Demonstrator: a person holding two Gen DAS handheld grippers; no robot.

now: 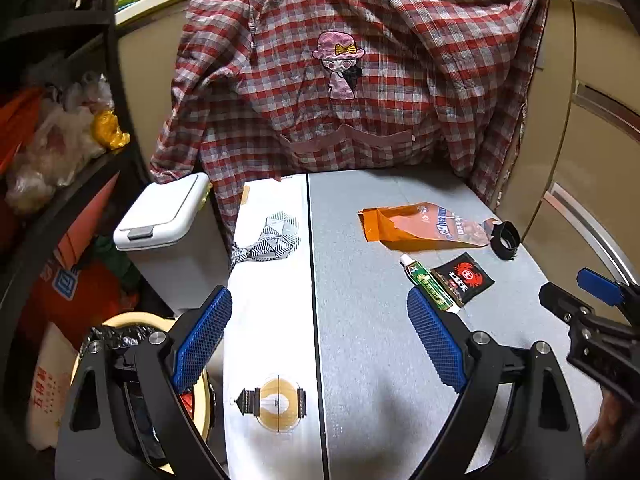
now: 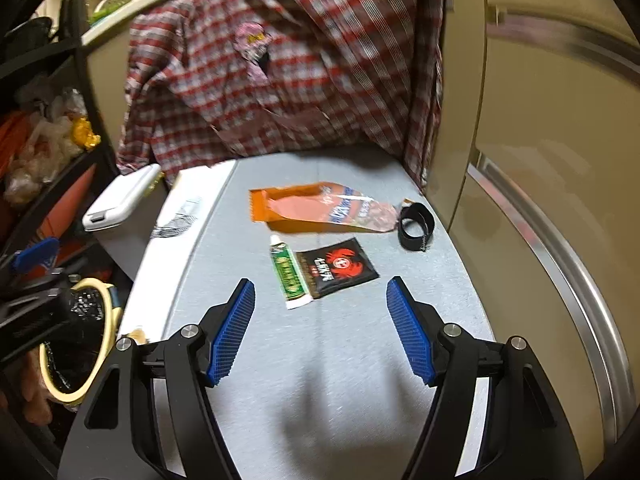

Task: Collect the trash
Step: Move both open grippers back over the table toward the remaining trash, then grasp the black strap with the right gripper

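Red-white checked fabric shirt, pink cartoon patch. Orange foil snack pouch; at its 6 o'clock green-white squeezed tube and black square sachet, red crab print. Black ring strap. Grey tabletop.

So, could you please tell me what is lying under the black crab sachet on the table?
The black crab sachet overlaps the lower part of the green tube; otherwise it rests on the grey table. Whatever else lies beneath it is hidden.
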